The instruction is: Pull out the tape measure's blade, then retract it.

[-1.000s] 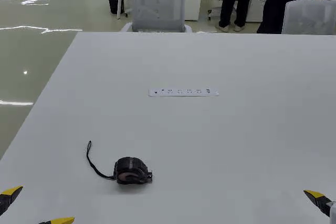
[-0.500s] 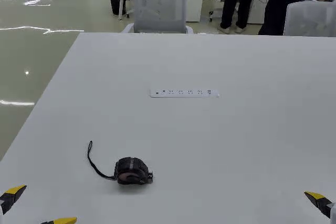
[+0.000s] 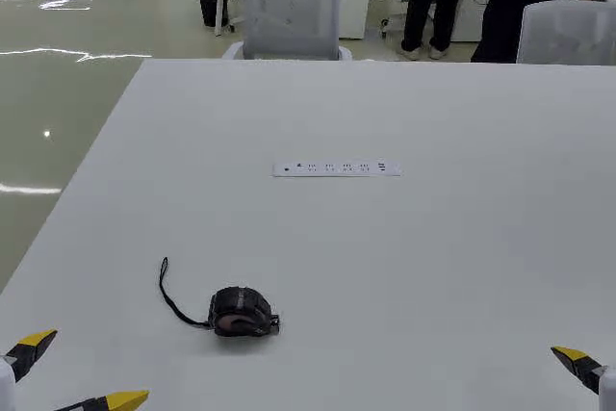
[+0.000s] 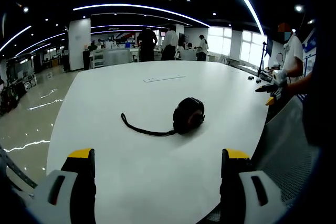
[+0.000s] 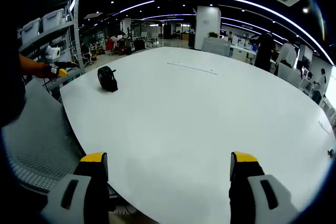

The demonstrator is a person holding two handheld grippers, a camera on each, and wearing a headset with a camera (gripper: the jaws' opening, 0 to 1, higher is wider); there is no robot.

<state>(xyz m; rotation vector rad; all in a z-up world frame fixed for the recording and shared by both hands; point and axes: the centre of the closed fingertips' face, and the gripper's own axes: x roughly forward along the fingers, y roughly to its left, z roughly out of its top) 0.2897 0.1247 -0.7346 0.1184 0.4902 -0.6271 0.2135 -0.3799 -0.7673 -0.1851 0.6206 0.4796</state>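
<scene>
The black round tape measure (image 3: pixel 243 312) lies on the white worktop (image 3: pixel 433 267), well to the near left of the white power strip (image 3: pixel 336 169), and as the left gripper (image 4: pixel 157 156) and the right gripper (image 5: pixel 170 157) both have jaws wide and empty, one should probably first clamp the case firmly.

The black round-cased tape measure (image 3: pixel 243 312) sits toward the near left corner of the white bench (image 3: pixel 433 267), blade drawn in. Its thin black wrist strap (image 3: pixel 173 295) trails slack across the surface toward the left edge.
</scene>
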